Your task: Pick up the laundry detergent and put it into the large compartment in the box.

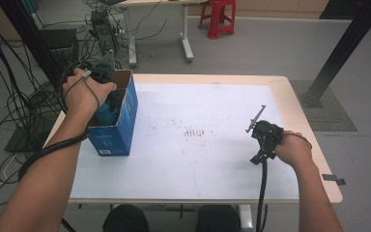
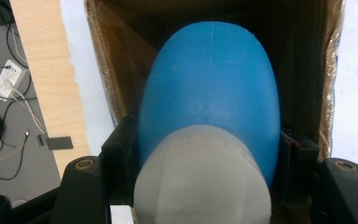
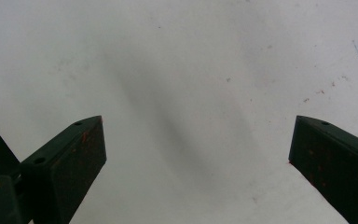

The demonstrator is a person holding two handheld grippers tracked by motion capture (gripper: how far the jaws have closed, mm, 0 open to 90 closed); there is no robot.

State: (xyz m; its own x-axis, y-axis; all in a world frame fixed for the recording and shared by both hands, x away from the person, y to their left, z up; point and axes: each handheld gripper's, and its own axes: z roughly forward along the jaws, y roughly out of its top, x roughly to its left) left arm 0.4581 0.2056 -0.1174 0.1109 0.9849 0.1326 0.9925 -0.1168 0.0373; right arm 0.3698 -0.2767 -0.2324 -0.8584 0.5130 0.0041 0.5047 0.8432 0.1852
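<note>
L claw (image 2: 205,154) clamps smooth blue-and-grey plastic bottle (image 2: 209,116) nose-down inside open blue cardboard box (image 1: 121,121), prob. to pack it. R claw (image 3: 196,154) idle, jaws wide over white tabletop (image 3: 177,56).

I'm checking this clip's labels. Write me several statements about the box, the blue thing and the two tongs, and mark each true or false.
1. The left tongs are shut on the blue and grey rounded plastic object. True.
2. That object hangs over the open blue cardboard box. True.
3. The right tongs grip a red stool. False: they are open, with nothing between them, over the white tabletop.
4. The box stands at the table's right edge. False: it stands at the left edge.
</note>
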